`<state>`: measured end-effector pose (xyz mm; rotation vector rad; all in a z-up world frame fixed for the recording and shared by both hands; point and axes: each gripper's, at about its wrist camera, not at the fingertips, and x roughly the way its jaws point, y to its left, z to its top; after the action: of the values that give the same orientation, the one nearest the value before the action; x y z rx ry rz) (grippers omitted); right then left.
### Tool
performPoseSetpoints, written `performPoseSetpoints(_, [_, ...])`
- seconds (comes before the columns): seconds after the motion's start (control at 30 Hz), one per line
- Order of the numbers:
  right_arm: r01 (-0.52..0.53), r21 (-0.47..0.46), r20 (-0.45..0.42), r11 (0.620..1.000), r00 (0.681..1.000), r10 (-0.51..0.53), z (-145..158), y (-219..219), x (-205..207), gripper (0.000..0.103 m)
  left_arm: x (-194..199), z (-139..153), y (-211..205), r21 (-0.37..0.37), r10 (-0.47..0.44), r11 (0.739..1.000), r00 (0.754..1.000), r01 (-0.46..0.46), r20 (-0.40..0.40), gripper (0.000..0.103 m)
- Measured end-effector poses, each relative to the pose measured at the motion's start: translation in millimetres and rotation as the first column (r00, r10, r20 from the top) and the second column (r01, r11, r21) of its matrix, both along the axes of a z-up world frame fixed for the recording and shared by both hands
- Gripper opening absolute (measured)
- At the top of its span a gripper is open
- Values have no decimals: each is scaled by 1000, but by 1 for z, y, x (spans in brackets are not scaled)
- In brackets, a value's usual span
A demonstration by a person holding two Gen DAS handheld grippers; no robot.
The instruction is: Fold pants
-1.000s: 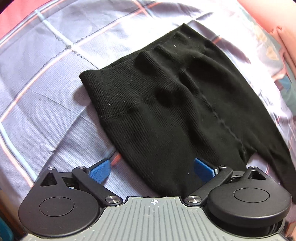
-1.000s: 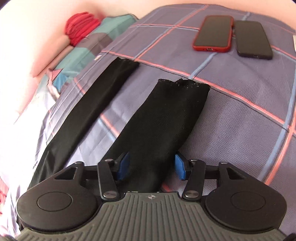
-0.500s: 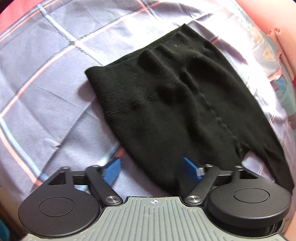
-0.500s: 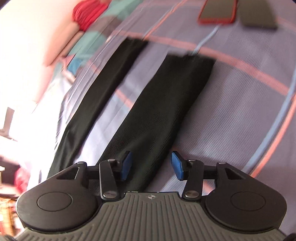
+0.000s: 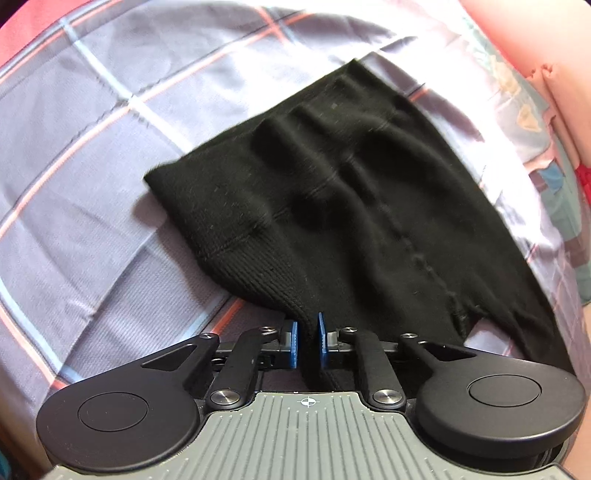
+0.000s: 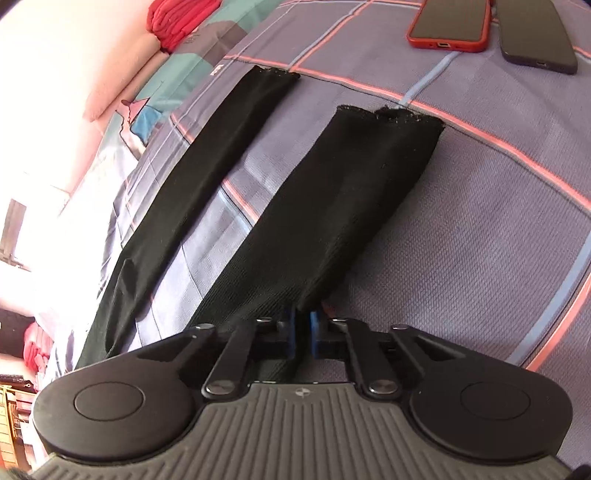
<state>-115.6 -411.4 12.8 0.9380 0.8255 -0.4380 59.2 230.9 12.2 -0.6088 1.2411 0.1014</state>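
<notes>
Black knit pants (image 5: 351, 221) lie spread on a plaid bedsheet (image 5: 92, 184). The left wrist view shows the waist end, rumpled, with the near edge lifted. My left gripper (image 5: 307, 334) is shut on that near edge of the pants. The right wrist view shows both legs: the near leg (image 6: 332, 221) runs from my fingers to its cuff, the far leg (image 6: 207, 170) lies flat to the left. My right gripper (image 6: 303, 326) is shut on the near leg's side edge, which is raised off the sheet.
A red-cased phone (image 6: 450, 22) and a dark phone (image 6: 535, 33) lie on the sheet beyond the cuffs. Folded red cloth (image 6: 181, 18) and pillows (image 6: 122, 70) sit at the far left. A pink pillow (image 5: 535, 48) lies beyond the waist.
Both grippers were open around the fabric and have closed on it. The pinched edges are now pulled up slightly from the sheet.
</notes>
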Motion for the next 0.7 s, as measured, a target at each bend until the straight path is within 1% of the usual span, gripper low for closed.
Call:
performPoseSetpoints(0.17, [-37,-23,65,999,997,38,22,-4,20,8,26,36,-7,-4,-47,999,994,48,104,81])
performPoseSetpoints(0.27, [-64,-33,112,997,991,67,39,-10,49,8,53,53,-15,5,-78,997,984,78,161,80])
performPoseSetpoints(0.33, [-93,-55,133,994,986,100,48,-15,76,8,77,58,-21,10,-103,995,977,103,184,80])
performPoseSetpoints(0.43, [-119,-88,124,989,984,129,51,-26,125,7,118,54,-34,24,-143,990,971,141,193,80])
performPoseSetpoints(0.5, [-128,-104,125,986,982,141,46,-32,158,7,149,45,-45,54,-169,985,969,161,182,80])
performPoseSetpoints(0.53, [-121,-101,111,988,985,132,41,-37,174,7,167,38,-50,51,-184,983,968,177,169,81])
performPoseSetpoints(0.57, [-96,-74,95,993,990,102,34,-42,189,8,183,29,-55,50,-195,981,969,190,150,81])
performPoseSetpoints(0.6, [-71,-35,97,997,993,74,26,-48,202,8,196,22,-58,66,-185,982,975,178,125,80])
performPoseSetpoints(0.63, [-65,-22,102,998,992,67,22,-51,213,8,207,18,-59,77,-180,982,976,172,122,81])
performPoseSetpoints(0.67, [-82,-33,108,996,990,85,18,-51,224,10,214,18,-59,87,-185,981,973,175,135,86])
performPoseSetpoints(0.7, [-95,-40,100,995,990,98,16,-52,231,17,221,18,-59,98,-193,979,972,181,136,97])
